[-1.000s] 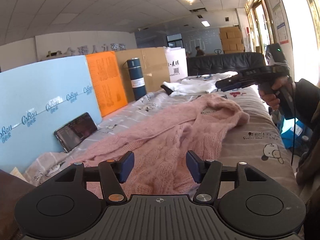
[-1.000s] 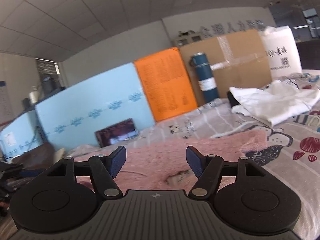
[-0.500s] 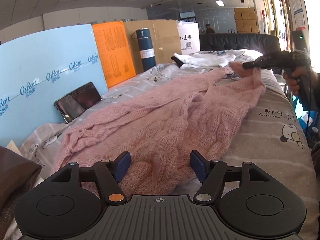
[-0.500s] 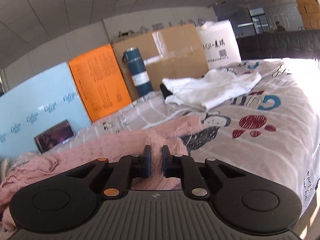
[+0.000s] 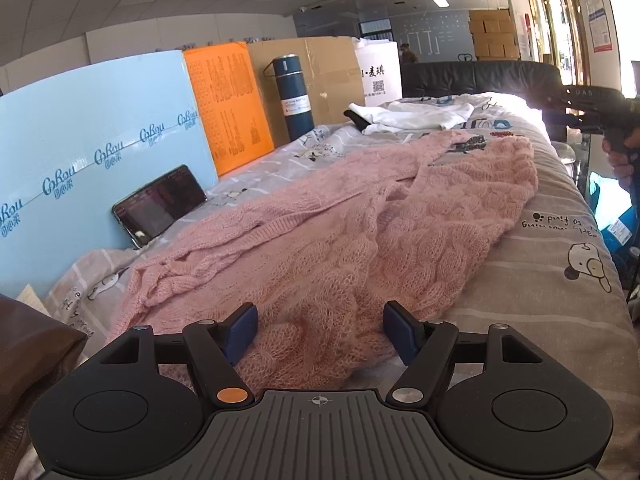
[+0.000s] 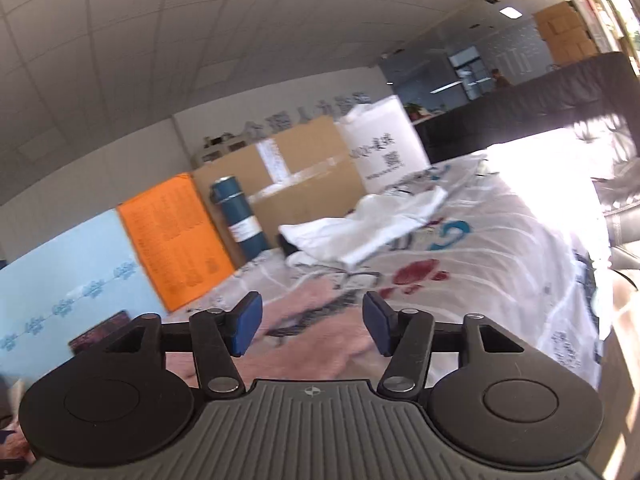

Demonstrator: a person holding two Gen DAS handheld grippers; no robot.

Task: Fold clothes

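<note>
Right gripper [image 6: 312, 324]: jaws, pinched together half a second before, stood spread, sweater [image 5: 360, 240] released, rumpled; left gripper [image 5: 320, 330] spread.

My left camera sits low at the near end of the bed [image 5: 560, 248], close over the pink sweater [image 5: 360, 232], looking along its length. My right camera looks from the bed's right edge, tilted, blurred. Both catch the white clothes [image 5: 420, 114], blue flask [image 6: 240, 216] and boxes.
</note>
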